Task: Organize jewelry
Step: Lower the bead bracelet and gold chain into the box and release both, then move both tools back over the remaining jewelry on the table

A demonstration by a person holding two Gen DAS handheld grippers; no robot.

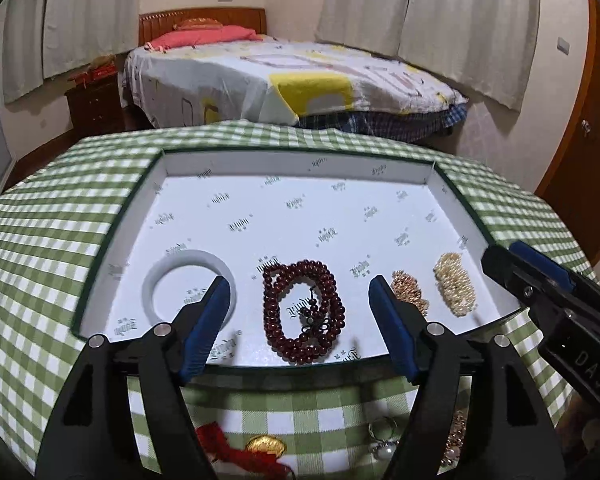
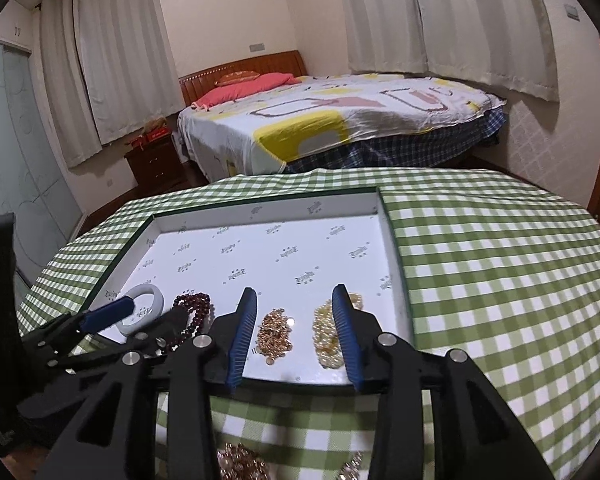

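A white box lid (image 1: 284, 168) (image 2: 396, 272) lies on the green checked tablecloth. In its near row lie a white bangle (image 1: 156, 276) (image 2: 156, 300), a dark red bead bracelet (image 1: 300, 308) (image 2: 194, 306), a gold chain pile (image 1: 408, 290) (image 2: 276, 334) and a cream pearl bracelet (image 1: 454, 288) (image 2: 324, 332). My left gripper (image 1: 300, 288) is open and empty, its fingers either side of the red beads above the lid's near edge. My right gripper (image 2: 294, 294) is open and empty over the gold chain, its right finger (image 2: 346, 332) across the pearls.
More jewelry lies on the cloth in front of the lid: a red tassel with a gold piece (image 1: 260, 446), silver rings (image 1: 382, 436), gold chains (image 2: 240, 462). The table's far edge (image 1: 260, 126) faces a bed (image 1: 300, 76) and a nightstand (image 1: 94, 104).
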